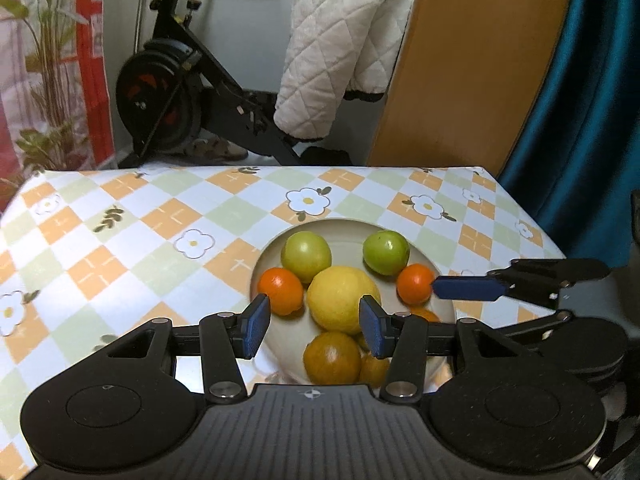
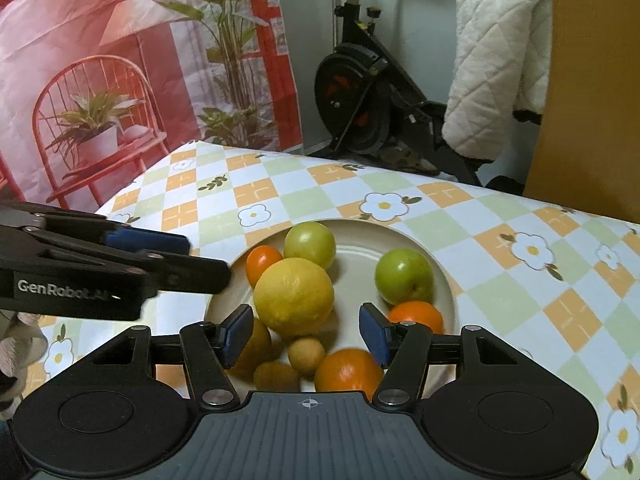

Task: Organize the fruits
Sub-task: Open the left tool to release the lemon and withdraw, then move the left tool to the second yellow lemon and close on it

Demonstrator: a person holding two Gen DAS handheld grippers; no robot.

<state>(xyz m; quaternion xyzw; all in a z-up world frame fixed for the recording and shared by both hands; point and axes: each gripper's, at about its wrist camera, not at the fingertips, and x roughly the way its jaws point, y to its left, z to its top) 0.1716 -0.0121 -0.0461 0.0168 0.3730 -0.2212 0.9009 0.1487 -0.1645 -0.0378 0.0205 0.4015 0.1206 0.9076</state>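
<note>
A beige plate (image 1: 352, 228) (image 2: 360, 236) on the checked tablecloth holds a big yellow lemon (image 1: 343, 298) (image 2: 294, 297), two green fruits (image 1: 306, 255) (image 1: 386, 252), several oranges (image 1: 281, 290) (image 1: 415, 283) (image 2: 349, 370) and small brownish fruits (image 2: 307, 355). My left gripper (image 1: 316, 326) is open and empty above the plate's near side, its pads either side of the lemon. My right gripper (image 2: 306, 334) is open and empty above the plate; it also shows in the left wrist view (image 1: 468, 288), its fingertip beside the right orange.
The table (image 1: 120, 232) has its far edge near an exercise bike (image 1: 192, 92) with a white quilt (image 1: 340, 48). A wooden panel (image 1: 472, 60) and teal curtain (image 1: 580, 100) stand at the right, a printed backdrop (image 2: 100, 60) at the left.
</note>
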